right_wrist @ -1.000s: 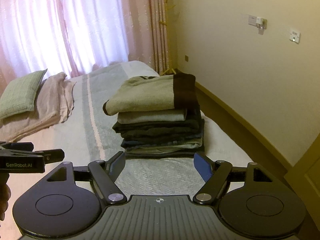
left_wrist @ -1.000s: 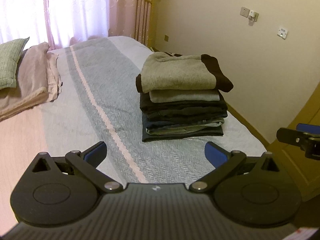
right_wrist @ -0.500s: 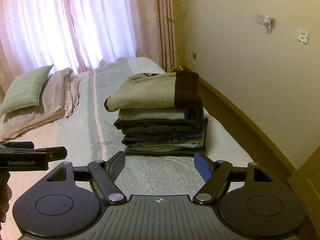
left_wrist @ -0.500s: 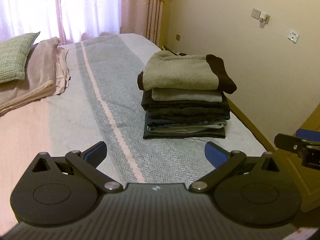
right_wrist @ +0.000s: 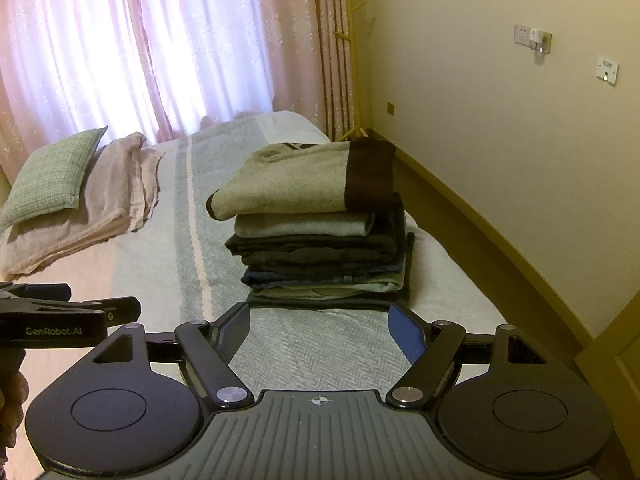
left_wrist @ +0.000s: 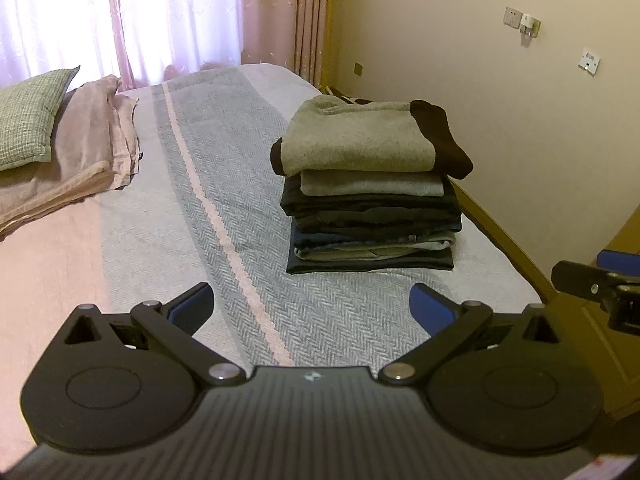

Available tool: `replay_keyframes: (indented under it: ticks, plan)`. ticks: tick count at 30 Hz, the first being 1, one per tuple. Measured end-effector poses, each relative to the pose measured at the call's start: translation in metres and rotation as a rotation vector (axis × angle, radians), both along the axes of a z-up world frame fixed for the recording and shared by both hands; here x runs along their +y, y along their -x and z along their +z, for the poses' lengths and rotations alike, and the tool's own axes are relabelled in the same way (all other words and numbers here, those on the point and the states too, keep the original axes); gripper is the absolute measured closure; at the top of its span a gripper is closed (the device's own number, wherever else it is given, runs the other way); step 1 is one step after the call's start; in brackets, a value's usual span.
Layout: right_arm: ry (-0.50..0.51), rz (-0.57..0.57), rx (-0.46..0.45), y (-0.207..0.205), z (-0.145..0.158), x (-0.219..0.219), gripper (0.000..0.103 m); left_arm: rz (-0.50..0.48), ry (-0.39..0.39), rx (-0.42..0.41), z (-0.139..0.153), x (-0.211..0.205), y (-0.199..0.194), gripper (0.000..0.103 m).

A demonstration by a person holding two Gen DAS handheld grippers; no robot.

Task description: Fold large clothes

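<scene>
Grey herringbone bedspread (left_wrist: 328,320) with a pale pink stripe is seen covering the bed, and on its right half a stack of folded clothes (left_wrist: 370,192) is set, near the bed's right edge and a little way ahead of both tools. A grey sweater with a dark brown band (right_wrist: 308,184) is laid on top of the stack, over a lighter grey piece and several dark and blue layers. The left hand-held gripper (left_wrist: 312,308) is held low over the bedspread with its blue-padded fingers spread wide and nothing between them; the right hand-held gripper (right_wrist: 318,326) is likewise held with its fingers parted and empty, pointed straight at the front of the stack. Each tool is caught at the margin of the other's view, side by side and apart. To the left, a green checked pillow (right_wrist: 52,176) is propped on a folded pink blanket (right_wrist: 104,208), well apart from the stack. Between blanket and stack a broad strip of bare bedspread is left open. Pink curtains (right_wrist: 168,48) are hung behind the head of the bed, and a wooden rack (right_wrist: 352,72) is stood in the corner beside them. A cream wall (left_wrist: 500,100) with a socket and a switch is run close along the bed's right side, with only a narrow gap of floor between. Part of a wooden door or cabinet is glimpsed at the far right.
</scene>
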State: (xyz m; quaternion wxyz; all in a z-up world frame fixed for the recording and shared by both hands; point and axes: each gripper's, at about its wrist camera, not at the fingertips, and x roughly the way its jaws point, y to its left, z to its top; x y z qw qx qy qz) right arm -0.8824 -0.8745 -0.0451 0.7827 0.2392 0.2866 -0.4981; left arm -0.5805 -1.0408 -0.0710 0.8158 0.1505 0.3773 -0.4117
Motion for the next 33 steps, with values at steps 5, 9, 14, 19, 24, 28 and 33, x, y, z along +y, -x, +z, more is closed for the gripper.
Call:
replay_keyframes:
  ticks: [5, 9, 14, 19, 24, 28, 33]
  plan:
    - [0.002, 0.006, 0.011, -0.0011, 0.0009, 0.0024, 0.029, -0.003, 0.003, -0.004, 0.0015, -0.0006, 0.0010, 0.001]
    - [0.002, 0.008, 0.011, -0.0022, 0.0017, 0.0026, 0.029, -0.002, 0.000, -0.011, 0.0024, -0.0010, 0.0008, 0.001]
    - [0.002, 0.009, 0.009, -0.0044, 0.0025, 0.0025, 0.029, -0.001, 0.001, -0.012, 0.0039, -0.0001, -0.0004, 0.001]
    - [0.008, 0.015, 0.009, -0.0076, 0.0047, 0.0017, 0.029, 0.002, -0.002, -0.015, 0.0057, 0.0006, -0.0013, 0.001]
    - [0.013, 0.019, 0.010, -0.0099, 0.0061, 0.0011, 0.029, 0.003, -0.001, -0.021, 0.0070, 0.0015, -0.0016, 0.001]
    - [0.013, 0.020, 0.011, -0.0099, 0.0059, 0.0008, 0.029, 0.003, -0.001, -0.017, 0.0068, 0.0018, -0.0009, 0.001]
    - [0.012, 0.028, 0.009, -0.0087, 0.0050, -0.0004, 0.029, -0.006, 0.015, -0.011, 0.0071, 0.0017, 0.0025, 0.001]
